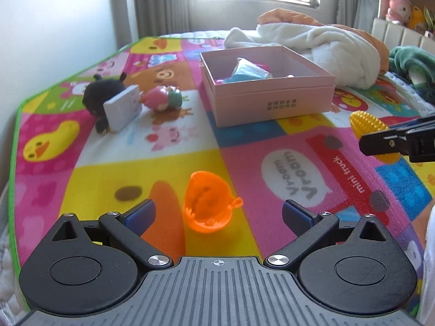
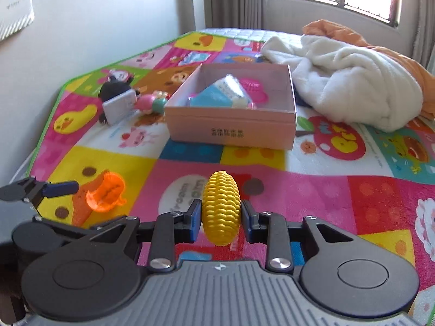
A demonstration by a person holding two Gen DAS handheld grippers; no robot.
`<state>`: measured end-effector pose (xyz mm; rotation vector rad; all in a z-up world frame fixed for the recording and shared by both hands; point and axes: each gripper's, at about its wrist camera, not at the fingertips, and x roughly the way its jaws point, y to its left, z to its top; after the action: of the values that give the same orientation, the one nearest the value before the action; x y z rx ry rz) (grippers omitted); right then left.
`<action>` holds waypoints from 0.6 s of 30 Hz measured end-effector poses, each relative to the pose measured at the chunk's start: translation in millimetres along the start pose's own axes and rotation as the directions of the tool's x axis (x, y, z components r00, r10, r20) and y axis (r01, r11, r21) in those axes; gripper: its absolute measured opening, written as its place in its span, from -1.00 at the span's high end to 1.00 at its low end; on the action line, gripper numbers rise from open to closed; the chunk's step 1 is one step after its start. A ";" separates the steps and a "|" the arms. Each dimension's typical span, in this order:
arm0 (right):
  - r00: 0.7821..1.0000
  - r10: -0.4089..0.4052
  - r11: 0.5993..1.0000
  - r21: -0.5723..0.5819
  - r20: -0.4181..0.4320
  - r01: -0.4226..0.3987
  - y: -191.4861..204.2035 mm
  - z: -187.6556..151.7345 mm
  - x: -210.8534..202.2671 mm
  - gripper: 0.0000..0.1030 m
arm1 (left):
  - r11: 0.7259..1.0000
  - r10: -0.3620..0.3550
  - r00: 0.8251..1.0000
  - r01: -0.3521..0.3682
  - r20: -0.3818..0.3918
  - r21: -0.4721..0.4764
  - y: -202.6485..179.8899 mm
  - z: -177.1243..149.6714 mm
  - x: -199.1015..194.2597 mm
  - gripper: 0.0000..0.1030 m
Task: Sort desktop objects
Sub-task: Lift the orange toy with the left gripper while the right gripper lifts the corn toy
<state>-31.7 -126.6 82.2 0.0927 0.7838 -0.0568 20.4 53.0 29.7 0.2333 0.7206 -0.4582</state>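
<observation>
Mat [image 2: 312,190] lies open between the grippers and the box [image 2: 231,130]. Blanket [image 2: 353,87] crowds the box's right side; plush [image 1: 100,95] and charger [image 1: 122,107] stand left.

Play mat [image 2: 312,184] on the bed: printed woven-look cloth, matt, fine-grained texture. Toy corn [image 2: 220,206]: yellow, rubbery-looking plastic, matt, surface ridged in rows of kernels. Orange toy [image 1: 208,203]: translucent plastic, glossy, smooth. Pink box [image 2: 231,125]: card or paperboard, matt, smooth, with dark printed lettering on one wall. Blanket [image 2: 353,81]: white fleecy cloth, soft pile. Black toy [image 1: 100,92]: plush, fuzzy. Pink-and-green figure [image 1: 163,99]: hard plastic, glossy. Right tongs [image 2: 221,216]: matt black plastic arms, bright metal pivot screws, blue pads; body ribbed grey plastic. Left tongs [image 1: 218,213]: same finish, black discs faintly scuffed.
</observation>
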 end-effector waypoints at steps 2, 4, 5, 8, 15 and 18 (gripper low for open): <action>1.000 0.003 1.000 -0.015 0.004 -0.003 2.5 -2.2 2.2 0.42 | 1.000 0.013 1.000 -0.013 -0.010 -0.002 -1.2 2.3 3.5 -0.97; 1.000 0.008 1.000 -0.027 0.009 -0.008 4.8 -3.4 2.9 0.42 | 1.000 0.012 1.000 -0.012 -0.026 0.001 -2.2 4.3 7.2 -0.97; 1.000 0.016 0.999 -0.030 0.014 -0.015 5.5 -3.6 2.4 0.42 | 1.000 0.010 0.999 -0.010 -0.033 0.007 -3.5 5.3 9.1 -0.97; 0.999 0.035 0.999 -0.022 0.022 -0.034 4.5 -3.7 0.3 0.42 | 1.000 0.015 0.999 -0.015 -0.047 0.012 -7.1 7.7 14.1 -0.89; 0.998 0.060 0.998 0.021 0.034 -0.060 -1.7 -2.7 -0.7 0.42 | 0.998 0.051 0.995 -0.049 -0.080 0.028 -10.0 12.4 27.6 -0.62; 0.997 0.064 0.998 0.023 0.034 -0.064 -1.8 -3.0 0.0 0.42 | 0.998 0.052 0.993 -0.050 -0.102 0.027 -9.0 14.3 30.4 -0.47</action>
<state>-34.0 -128.1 79.9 0.1395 0.7470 -0.0072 44.4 30.1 19.1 0.2990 0.8081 -0.4087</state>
